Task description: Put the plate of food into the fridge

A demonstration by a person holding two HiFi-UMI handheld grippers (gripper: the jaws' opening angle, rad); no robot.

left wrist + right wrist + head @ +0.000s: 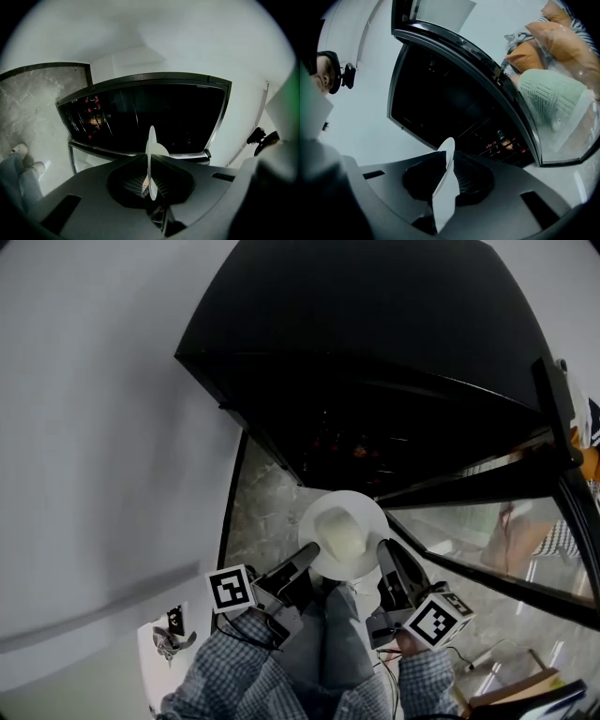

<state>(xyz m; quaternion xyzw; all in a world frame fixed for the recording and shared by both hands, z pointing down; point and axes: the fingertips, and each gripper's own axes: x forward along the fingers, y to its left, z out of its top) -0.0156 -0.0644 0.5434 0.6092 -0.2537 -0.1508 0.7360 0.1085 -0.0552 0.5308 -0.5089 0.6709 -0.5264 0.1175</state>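
Observation:
A white plate (343, 533) with a pale mound of food is held level in front of the open black fridge (375, 362). My left gripper (307, 557) is shut on the plate's left rim, and my right gripper (386, 554) is shut on its right rim. In the left gripper view the plate (151, 161) shows edge-on between the jaws, with the dark fridge (154, 117) interior behind. The right gripper view shows the plate (445, 185) edge-on too, facing the fridge (454, 108) opening. Bottles (361, 448) lie on a dark shelf inside.
The fridge door (506, 493) stands open to the right, its glass panel angled outward. A white wall (94, 427) runs along the left. Marble floor (258, 507) lies below. Cushions (553, 42) and a knitted green item (555, 96) sit behind the door.

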